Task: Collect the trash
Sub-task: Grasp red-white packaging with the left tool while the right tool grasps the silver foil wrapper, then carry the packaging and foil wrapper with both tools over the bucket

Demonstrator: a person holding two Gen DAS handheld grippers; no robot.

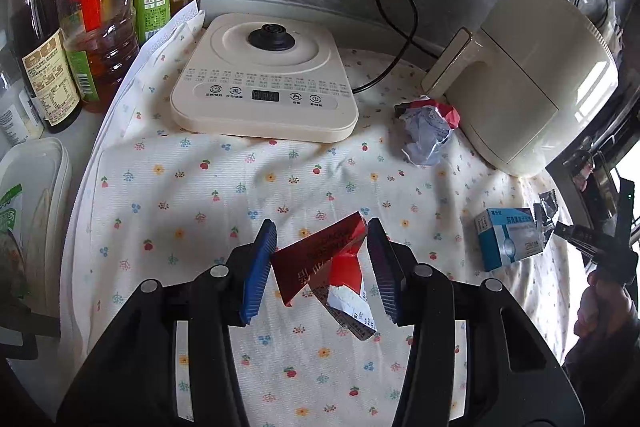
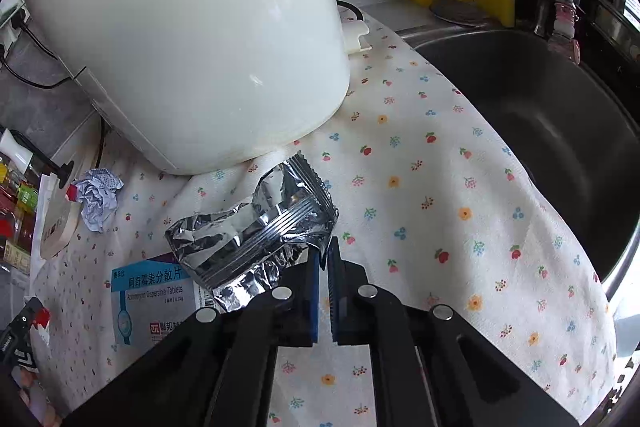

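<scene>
Right wrist: foil wrapper [image 2: 256, 235] pinched in right claw [image 2: 324, 251] tips.

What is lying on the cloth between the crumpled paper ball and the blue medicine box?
Nothing: in the left wrist view only bare flowered cloth separates the crumpled paper ball from the blue medicine box.
</scene>
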